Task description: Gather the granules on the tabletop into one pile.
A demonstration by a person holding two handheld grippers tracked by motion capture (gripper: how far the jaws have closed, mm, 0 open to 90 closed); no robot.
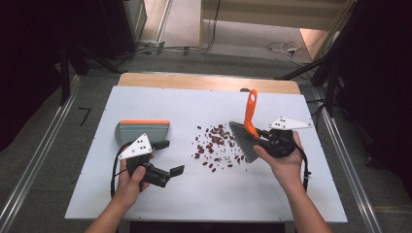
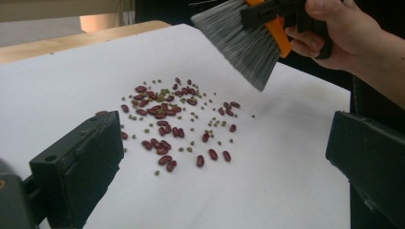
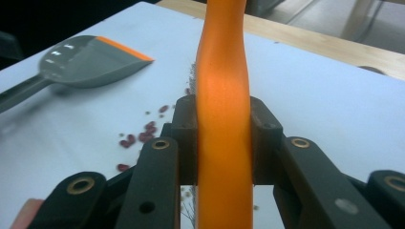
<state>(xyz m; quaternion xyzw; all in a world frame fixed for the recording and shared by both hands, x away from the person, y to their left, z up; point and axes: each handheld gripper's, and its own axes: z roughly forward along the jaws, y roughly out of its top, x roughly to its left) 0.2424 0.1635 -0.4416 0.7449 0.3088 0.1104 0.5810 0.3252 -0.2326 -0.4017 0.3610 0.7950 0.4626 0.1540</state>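
The right claw [image 1: 260, 138] is clamped on the orange handle of the brush [image 1: 247, 132] — the right gripper view shows the pads pressed against both sides of that handle, which the high view cannot make out. The grey bristles hang just past the claw, beside the scattered beans [image 1: 216, 143] on the white bench [image 1: 204, 194]. The left claw [image 1: 170, 156] stands wide apart, nothing between its jaws. Its own view looks across the beans [image 2: 172, 121] to the brush [image 2: 243, 40] — bristles clear of the bench. The dustpan [image 1: 142, 131] lies just behind the left claw.
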